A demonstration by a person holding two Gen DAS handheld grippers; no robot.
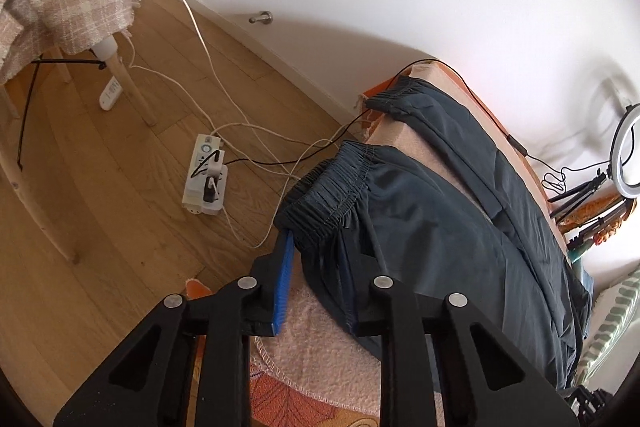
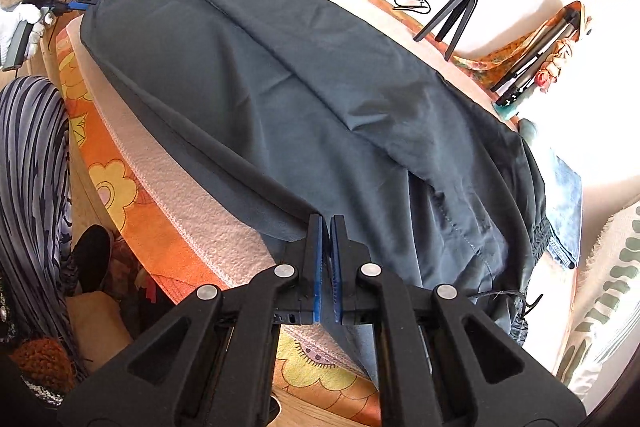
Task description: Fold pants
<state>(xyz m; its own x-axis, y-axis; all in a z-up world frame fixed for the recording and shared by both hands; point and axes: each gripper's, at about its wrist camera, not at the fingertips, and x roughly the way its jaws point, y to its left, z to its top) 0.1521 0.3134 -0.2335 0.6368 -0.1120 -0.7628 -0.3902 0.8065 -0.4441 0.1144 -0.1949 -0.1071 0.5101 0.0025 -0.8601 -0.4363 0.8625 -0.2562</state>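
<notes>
Dark pants (image 2: 280, 99) lie spread lengthwise on a pale towel (image 2: 208, 211) over a flower-patterned cloth (image 2: 116, 167), legs side by side. The right gripper (image 2: 326, 227) is pressed together on the fabric's near edge close to the waist end, apparently to raise that side. The left gripper (image 1: 316, 263) stands at the nearer leg's elastic cuff (image 1: 324, 187), cloth between its blue pads (image 1: 282, 283); whether they truly pinch cannot be told. Holding both ends of one edge suggests folding one leg over the other.
</notes>
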